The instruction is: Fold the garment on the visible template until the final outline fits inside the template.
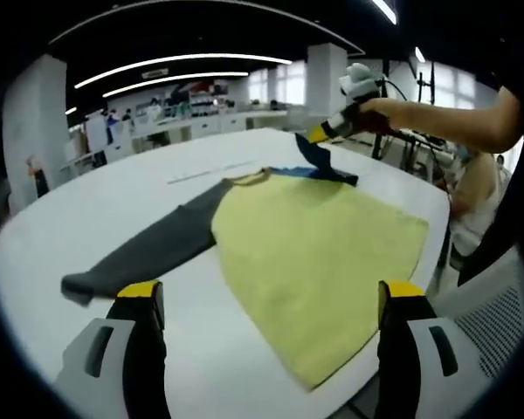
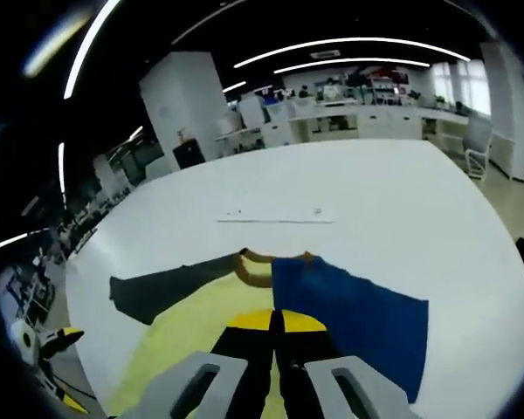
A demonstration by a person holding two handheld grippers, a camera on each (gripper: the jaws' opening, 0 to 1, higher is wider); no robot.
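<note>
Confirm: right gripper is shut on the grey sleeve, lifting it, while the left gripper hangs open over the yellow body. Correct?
Not quite. The right gripper is shut on the blue sleeve, as the right gripper view shows; the grey sleeve lies flat on the table. The left gripper does hang open.

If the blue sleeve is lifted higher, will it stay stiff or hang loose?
Probably loose: the blue sleeve already drapes from the right tool. It looks like thin, light cloth, so it should fold over the yellow body easily.
</note>
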